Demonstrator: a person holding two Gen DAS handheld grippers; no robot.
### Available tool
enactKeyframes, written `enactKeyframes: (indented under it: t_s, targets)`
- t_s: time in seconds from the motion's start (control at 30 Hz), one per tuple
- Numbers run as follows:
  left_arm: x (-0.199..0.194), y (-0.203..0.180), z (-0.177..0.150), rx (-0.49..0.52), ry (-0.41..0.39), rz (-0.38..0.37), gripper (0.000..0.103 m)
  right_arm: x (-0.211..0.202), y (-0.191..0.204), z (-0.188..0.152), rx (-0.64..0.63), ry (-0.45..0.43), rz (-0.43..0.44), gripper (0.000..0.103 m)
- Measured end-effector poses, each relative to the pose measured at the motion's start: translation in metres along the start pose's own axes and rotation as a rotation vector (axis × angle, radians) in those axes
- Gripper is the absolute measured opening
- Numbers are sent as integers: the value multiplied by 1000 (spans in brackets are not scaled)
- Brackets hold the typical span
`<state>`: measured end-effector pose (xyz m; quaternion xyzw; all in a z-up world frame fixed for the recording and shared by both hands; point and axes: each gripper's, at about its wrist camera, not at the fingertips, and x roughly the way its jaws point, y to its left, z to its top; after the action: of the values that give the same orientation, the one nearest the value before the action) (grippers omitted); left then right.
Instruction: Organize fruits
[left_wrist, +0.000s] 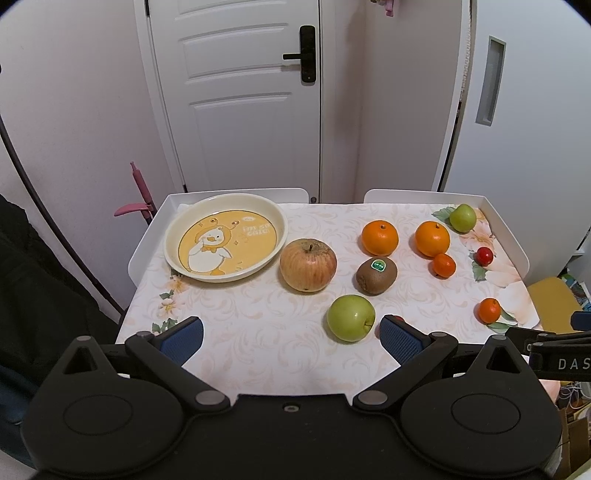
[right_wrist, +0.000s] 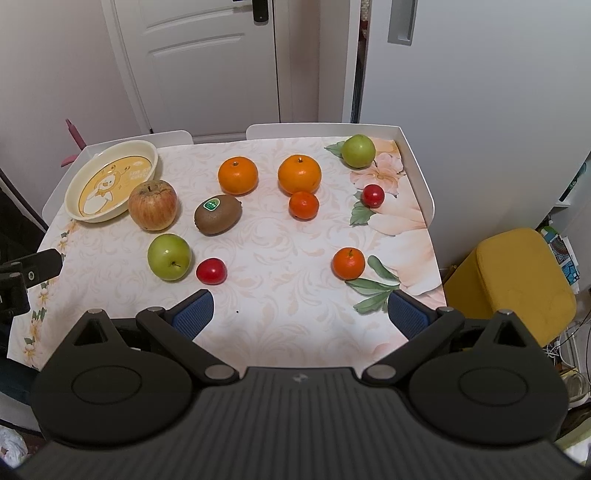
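A cream plate with a duck picture (left_wrist: 225, 238) (right_wrist: 110, 182) sits empty at the table's far left. Loose on the cloth lie a red apple (left_wrist: 307, 265) (right_wrist: 152, 205), a kiwi (left_wrist: 376, 276) (right_wrist: 218, 214), a green apple (left_wrist: 351, 317) (right_wrist: 169, 256), two large oranges (left_wrist: 379, 237) (left_wrist: 432, 238), small oranges (left_wrist: 444, 265) (left_wrist: 489, 310), a far green apple (left_wrist: 462, 218) (right_wrist: 358, 150) and red fruits (left_wrist: 484, 256) (right_wrist: 211, 271). My left gripper (left_wrist: 291, 338) is open and empty above the near edge. My right gripper (right_wrist: 301, 314) is open and empty, near the small orange (right_wrist: 348, 263).
The table (left_wrist: 240, 332) has a floral cloth and raised white rims. A white door stands behind it. A yellow stool (right_wrist: 517, 284) stands to the right, and a pink handle (left_wrist: 138, 192) to the left of the table.
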<state>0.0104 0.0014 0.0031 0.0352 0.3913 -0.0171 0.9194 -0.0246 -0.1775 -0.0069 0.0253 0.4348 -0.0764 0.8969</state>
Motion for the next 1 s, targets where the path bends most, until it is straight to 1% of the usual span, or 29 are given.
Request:
enactKeyframes:
  t_s: [1.0]
  targets:
    - [1, -1, 1, -1, 4, 3, 103, 0, 2, 1, -1, 2, 0, 103]
